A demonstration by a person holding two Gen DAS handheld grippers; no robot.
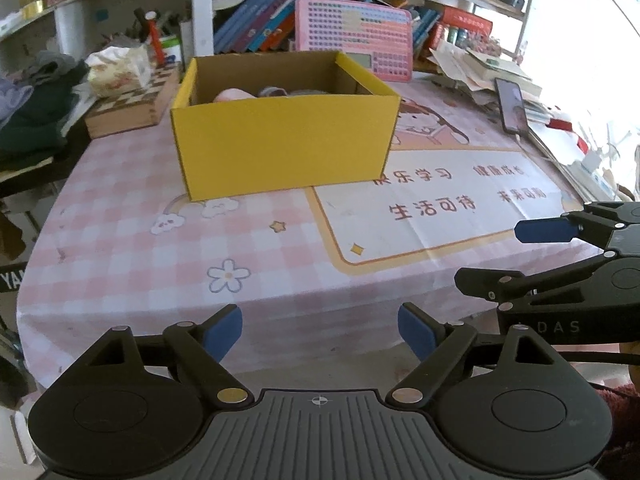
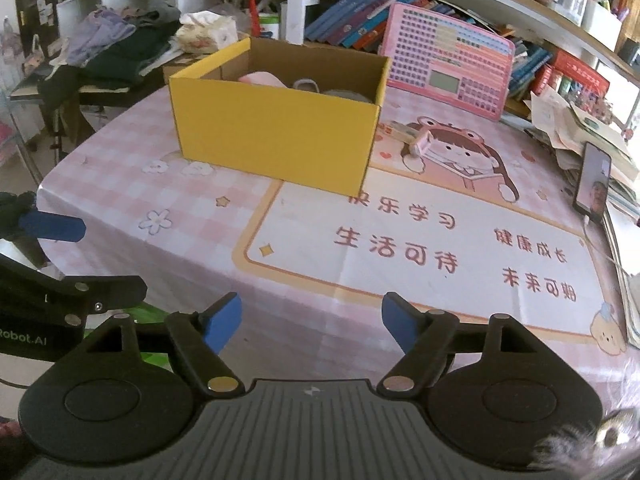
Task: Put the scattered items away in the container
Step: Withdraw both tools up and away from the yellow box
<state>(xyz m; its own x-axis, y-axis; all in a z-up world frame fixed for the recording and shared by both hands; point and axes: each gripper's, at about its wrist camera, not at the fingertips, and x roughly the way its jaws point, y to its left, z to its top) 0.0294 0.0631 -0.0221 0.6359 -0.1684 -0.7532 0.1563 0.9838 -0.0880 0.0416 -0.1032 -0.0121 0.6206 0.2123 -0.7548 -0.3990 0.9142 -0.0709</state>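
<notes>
While both tongs, left (image 1: 320, 334) and right (image 2: 312, 322), hang spread and empty at the table's (image 1: 120, 248) near edge, the yellow box (image 1: 280, 148) sits far-centre, long axis left-right, soft items inside; cluttered bookshelves (image 2: 360, 16) stand behind the pink checked cloth.

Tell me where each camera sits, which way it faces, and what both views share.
Left wrist: on the left gripper, facing forward and down across the table at the yellow box; its own open blue fingers show below, the right gripper at the right edge.
Right wrist: on the right gripper, facing the same box from further right; own open fingers show below, the left gripper at the left edge.
Shared: box, tablecloth, pink board, phone.
</notes>
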